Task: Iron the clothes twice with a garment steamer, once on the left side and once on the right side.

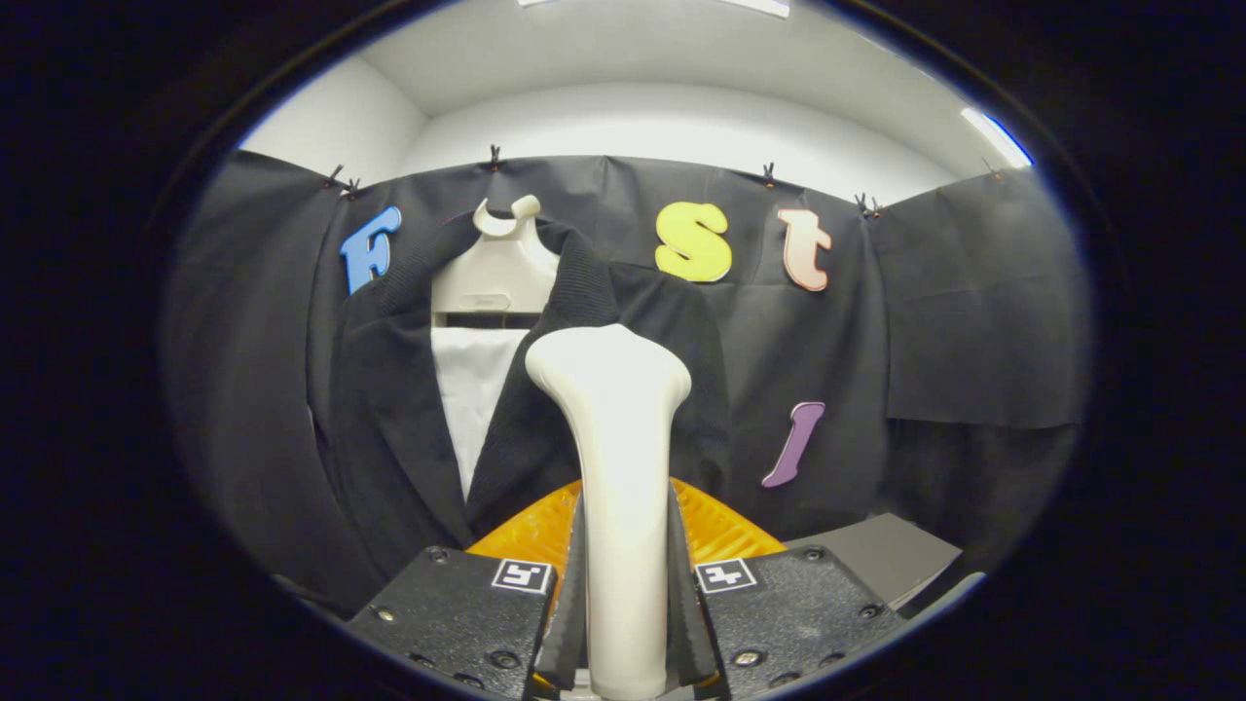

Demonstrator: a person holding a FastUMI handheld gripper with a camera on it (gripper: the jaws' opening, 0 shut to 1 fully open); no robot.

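Open wall cloth lies to either side of the dark knit jacket (389, 409), which hangs on a white plastic hanger (496, 268) beyond the fingers. The gripper (625, 594) clamps the cream plastic garment steamer (618, 458) by its handle, both fingers pressing it; its long axis runs upright, its flared head toward the jacket's right lapel. An orange ribbed piece (720, 526) sits just behind, a grey ledge (881, 555) to the right.
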